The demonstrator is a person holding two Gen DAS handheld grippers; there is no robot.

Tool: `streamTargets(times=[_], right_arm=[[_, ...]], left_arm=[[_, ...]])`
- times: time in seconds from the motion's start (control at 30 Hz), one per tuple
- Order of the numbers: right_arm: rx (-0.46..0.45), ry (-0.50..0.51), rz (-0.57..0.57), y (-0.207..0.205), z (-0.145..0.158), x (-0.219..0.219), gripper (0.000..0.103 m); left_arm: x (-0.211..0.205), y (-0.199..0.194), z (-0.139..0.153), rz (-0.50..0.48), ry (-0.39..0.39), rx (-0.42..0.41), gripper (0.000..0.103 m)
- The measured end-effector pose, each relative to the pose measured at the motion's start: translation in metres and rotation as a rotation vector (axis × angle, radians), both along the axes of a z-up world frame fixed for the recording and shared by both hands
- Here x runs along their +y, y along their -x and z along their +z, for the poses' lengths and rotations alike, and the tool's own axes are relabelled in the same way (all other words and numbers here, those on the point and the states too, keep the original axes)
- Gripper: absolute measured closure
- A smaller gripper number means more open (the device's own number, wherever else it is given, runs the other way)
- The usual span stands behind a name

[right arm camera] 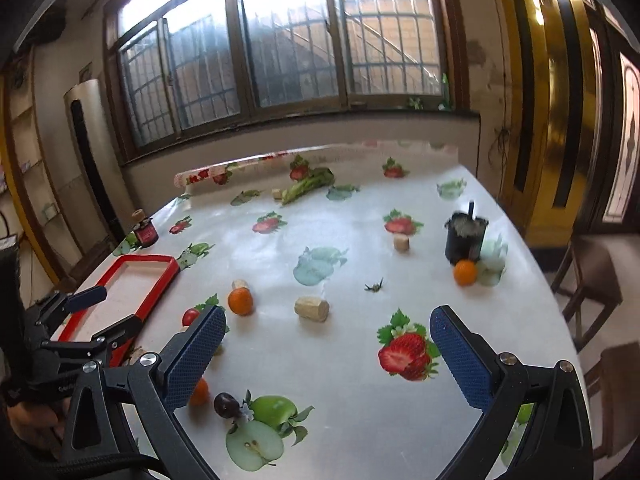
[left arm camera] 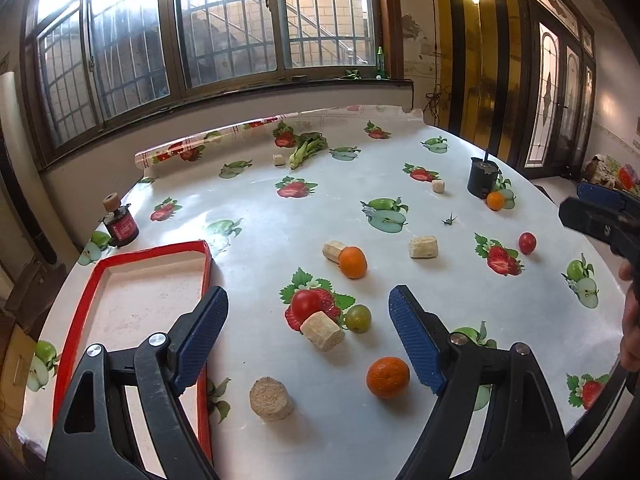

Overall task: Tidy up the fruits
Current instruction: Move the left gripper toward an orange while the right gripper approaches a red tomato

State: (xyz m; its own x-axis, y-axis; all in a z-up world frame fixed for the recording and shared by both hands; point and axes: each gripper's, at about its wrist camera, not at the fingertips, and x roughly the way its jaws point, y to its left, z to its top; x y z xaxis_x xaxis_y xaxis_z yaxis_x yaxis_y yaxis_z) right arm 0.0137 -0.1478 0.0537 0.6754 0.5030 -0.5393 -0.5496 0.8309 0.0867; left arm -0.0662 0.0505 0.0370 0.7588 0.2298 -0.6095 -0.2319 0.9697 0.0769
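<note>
We find no text clear enough to read. The small dark jar [left arm camera: 120,227] with a red label [left arm camera: 123,229] carries markings, but they are too blurred to make out.

The worktop [left arm camera: 248,216] wears a glossy white cloth printed with strawberries and apples. On it lie a red-rimmed tray [left arm camera: 150,300] at the left edge, three oranges [left arm camera: 388,377], a red tomato [left arm camera: 306,305] touching a cork block [left arm camera: 322,333], and a green fruit [left arm camera: 358,318] just beside. Farther back stand a black pot [left arm camera: 483,178], a small jar [left arm camera: 120,229] and leafy greens [left arm camera: 306,149].
</note>
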Motion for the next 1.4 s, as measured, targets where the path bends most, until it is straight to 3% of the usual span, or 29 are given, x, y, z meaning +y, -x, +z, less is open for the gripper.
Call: streamTargets(times=[0.1,0.23,0.37,0.8,1.07,1.4], right_arm=[[-0.018,0.091,0.067,0.013,0.000,0.012,0.000],[-0.069,0.254,0.069,0.021,-0.018,0.027,0.000],[-0.090,0.296,0.089,0.027,-0.026,0.029,0.000],[-0.107,0.307,0.068,0.027,-0.023,0.026,0.000],[-0.122,0.296,0.062,0.029,-0.020,0.025,0.000],[-0.255,0.167,0.075,0.050,0.006,0.008,0.000]], left_arm=[[-0.002,0.001,0.000,0.003,-0.018,0.005,0.020],[-0.004,0.004,-0.003,0.006,-0.027,0.017,0.020],[-0.005,0.007,-0.004,0.011,-0.038,0.016,0.020],[-0.007,0.016,0.007,0.014,-0.041,-0.027,0.020],[-0.004,0.029,0.022,0.036,-0.047,-0.109,0.020],[-0.001,0.033,0.023,0.033,-0.037,-0.112,0.020]])
